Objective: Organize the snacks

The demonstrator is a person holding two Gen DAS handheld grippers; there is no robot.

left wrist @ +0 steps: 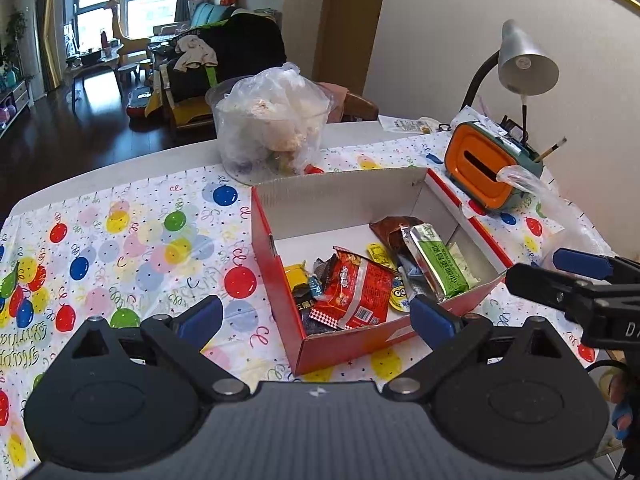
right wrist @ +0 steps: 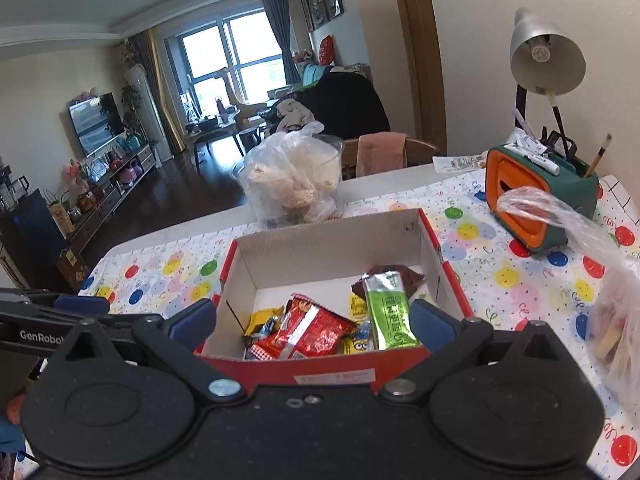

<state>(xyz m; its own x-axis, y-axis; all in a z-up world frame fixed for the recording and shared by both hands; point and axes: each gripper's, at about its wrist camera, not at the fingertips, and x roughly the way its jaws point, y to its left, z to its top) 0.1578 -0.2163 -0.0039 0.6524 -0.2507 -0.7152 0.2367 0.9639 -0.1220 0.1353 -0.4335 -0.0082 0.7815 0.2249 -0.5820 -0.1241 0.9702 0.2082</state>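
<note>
A red shoebox [left wrist: 332, 200] with a white inside stands on the balloon-print tablecloth. It holds a red packet [left wrist: 356, 292], a green packet [left wrist: 440, 260], a brown packet [left wrist: 390, 232] and small yellow sweets [left wrist: 296, 274]. My left gripper [left wrist: 316, 318] hovers over the box's near corner, open wide with nothing between its blue pads. In the right wrist view the box [right wrist: 328, 248], the red packet [right wrist: 312, 332] and the green packet [right wrist: 390, 312] lie just ahead of my right gripper [right wrist: 314, 320], which is also open and holds nothing.
A clear tub with a plastic bag [left wrist: 272, 124] stands behind the box. An orange-and-green tissue holder [left wrist: 480, 172] and a desk lamp [left wrist: 524, 60] sit at the back right. A thin plastic bag of snacks [right wrist: 612, 312] lies right of the box. The table's far edge meets a chair.
</note>
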